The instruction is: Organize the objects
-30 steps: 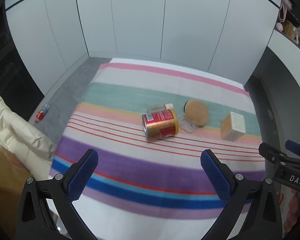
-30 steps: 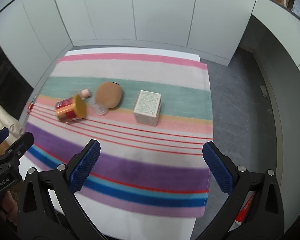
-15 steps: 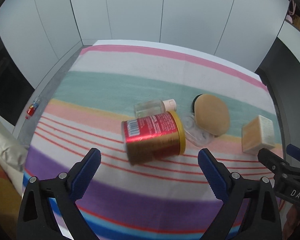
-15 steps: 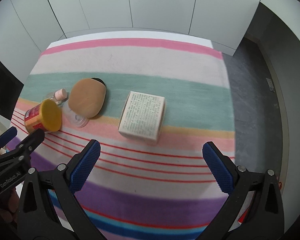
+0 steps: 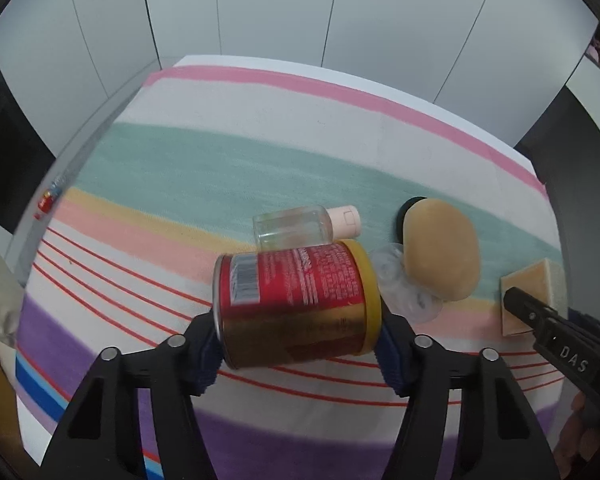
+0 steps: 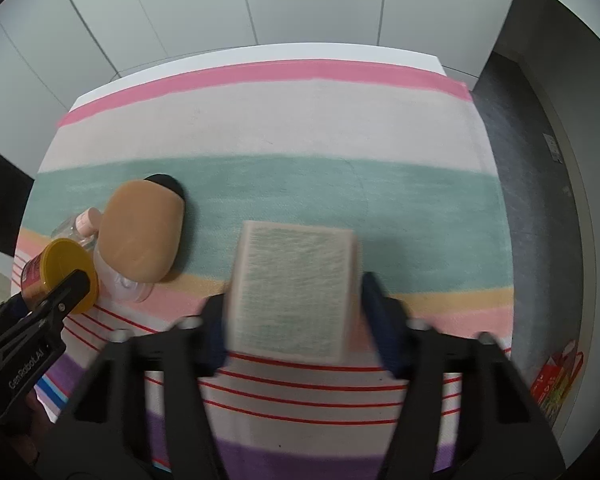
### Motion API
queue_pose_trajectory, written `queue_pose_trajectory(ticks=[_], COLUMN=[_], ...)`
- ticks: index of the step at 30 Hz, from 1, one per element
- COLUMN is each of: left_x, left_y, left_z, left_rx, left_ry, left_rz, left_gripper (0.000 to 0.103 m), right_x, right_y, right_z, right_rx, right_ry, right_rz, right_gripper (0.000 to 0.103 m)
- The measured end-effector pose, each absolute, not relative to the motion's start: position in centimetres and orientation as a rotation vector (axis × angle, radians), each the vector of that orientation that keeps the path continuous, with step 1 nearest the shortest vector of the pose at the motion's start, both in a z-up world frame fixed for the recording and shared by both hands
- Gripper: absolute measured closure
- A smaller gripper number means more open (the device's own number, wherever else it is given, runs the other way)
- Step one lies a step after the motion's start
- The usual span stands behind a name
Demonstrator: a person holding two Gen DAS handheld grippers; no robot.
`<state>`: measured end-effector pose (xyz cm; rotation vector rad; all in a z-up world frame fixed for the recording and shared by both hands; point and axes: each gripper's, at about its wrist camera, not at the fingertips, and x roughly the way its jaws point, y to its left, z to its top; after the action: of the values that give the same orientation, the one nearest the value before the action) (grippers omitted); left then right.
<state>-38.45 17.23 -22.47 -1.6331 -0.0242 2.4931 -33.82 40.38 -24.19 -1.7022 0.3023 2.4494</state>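
In the left wrist view, the left gripper [image 5: 296, 350] is closing its jaws across a red tin [image 5: 296, 304] lying on its side at lower centre of the frame, one pad at the metal base, the other at the yellow lid; both look to be touching. The tin seems stiff but smooth, and likely to roll or slip, so an end-to-end hold suits it. Just above it a clear bottle [image 5: 300, 228] is lying on the striped cloth [image 5: 220, 168] covering the desk; right of it sit a tan puff [image 5: 440, 256] and a clear plastic cup [image 5: 396, 284].

In the right wrist view, the right gripper [image 6: 294, 328] is closing its jaws on a pale box [image 6: 296, 288] at centre frame; the left pad is meeting its side, the right pad is blurred and seems just short. The box looks light and crushable, best taken by its flat sides.
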Motion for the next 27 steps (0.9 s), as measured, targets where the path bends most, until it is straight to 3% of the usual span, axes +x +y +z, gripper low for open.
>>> queue_pose_trajectory(ticks=[27], left_x=[-28.1], left_y=[16.0], left_z=[-10.3], left_rx=[-1.481], left_ry=[0.023], left_rz=[2.502], left_gripper=[0.041], right_x=[-24.6], right_y=[37.9], right_z=[-13.4], right_rx=[-1.69], right_ry=[0.186], right_rz=[2.583], right_gripper=[0.059])
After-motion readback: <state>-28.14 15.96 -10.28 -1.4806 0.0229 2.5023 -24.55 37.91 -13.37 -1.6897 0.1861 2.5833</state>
